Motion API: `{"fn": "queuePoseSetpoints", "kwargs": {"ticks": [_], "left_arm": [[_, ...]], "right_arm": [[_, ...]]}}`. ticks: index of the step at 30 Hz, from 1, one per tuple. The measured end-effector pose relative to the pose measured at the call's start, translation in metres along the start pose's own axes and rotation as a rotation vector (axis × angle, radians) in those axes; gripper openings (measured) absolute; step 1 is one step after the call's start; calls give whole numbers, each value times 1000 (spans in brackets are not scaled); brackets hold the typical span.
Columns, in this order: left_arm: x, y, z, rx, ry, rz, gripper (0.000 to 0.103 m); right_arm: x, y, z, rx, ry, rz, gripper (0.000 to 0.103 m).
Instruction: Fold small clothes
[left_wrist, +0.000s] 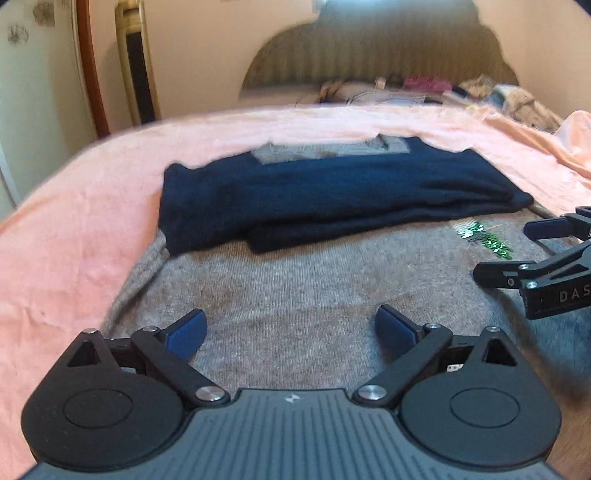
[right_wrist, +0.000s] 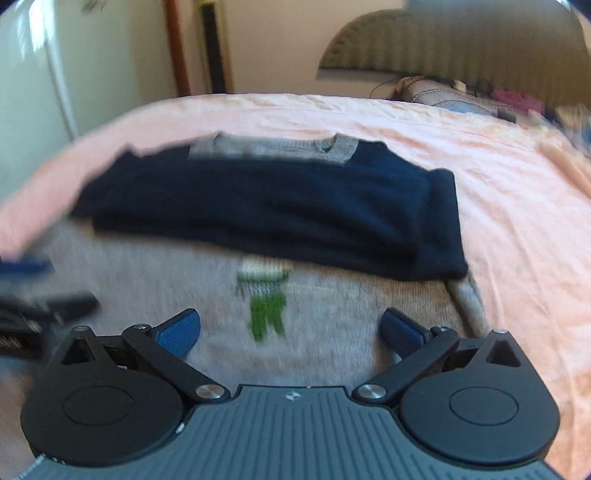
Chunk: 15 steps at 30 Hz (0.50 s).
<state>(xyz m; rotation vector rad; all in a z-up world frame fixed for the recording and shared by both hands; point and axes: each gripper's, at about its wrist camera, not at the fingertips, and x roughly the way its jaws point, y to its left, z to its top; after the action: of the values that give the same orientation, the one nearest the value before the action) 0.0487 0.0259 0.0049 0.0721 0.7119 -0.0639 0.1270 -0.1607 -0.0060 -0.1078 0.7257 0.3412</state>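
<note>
A grey sweater (left_wrist: 295, 288) with navy sleeves (left_wrist: 332, 195) folded across is laid on the pink bed (left_wrist: 74, 229), neckline pointed at the headboard (left_wrist: 369, 48). Its green motif (right_wrist: 267, 314) is seen whole only in the right view. Both the left gripper (left_wrist: 290, 328) and the right gripper (right_wrist: 290, 328) are held wide open, fingers empty.

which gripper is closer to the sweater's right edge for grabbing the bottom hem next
Right, probably. The right gripper hangs open over the grey sweater near its green motif, with the sweater's right edge just beside it. The left gripper is open over the left half.
</note>
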Motion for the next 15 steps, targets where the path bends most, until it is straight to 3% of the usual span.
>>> {"fn": "queuePoseSetpoints", "kwargs": {"ticks": [3,5,8,9,10,15], "left_arm": [[2,8,5,-33,24,19,102],[-9,4,6,-32,48,42,101],[-23,0,-5,-58,56,-14,101],[-22,-5,-13,-35,42,4,103],[-24,-7,-19,-23,7,14,103],[-36,-7,-16,-50,57,54,103]], "right_arm": [[-2,-17,4,71,18,-102,103],[-13,-14,4,101,39,-96,102],[-28,8,-10,52,35,-47,103],[-27,14,-20,22,46,-55,103],[-31,17,-31,1,-11,-66,103],[-41,7,-25,83,42,-115,103]]}}
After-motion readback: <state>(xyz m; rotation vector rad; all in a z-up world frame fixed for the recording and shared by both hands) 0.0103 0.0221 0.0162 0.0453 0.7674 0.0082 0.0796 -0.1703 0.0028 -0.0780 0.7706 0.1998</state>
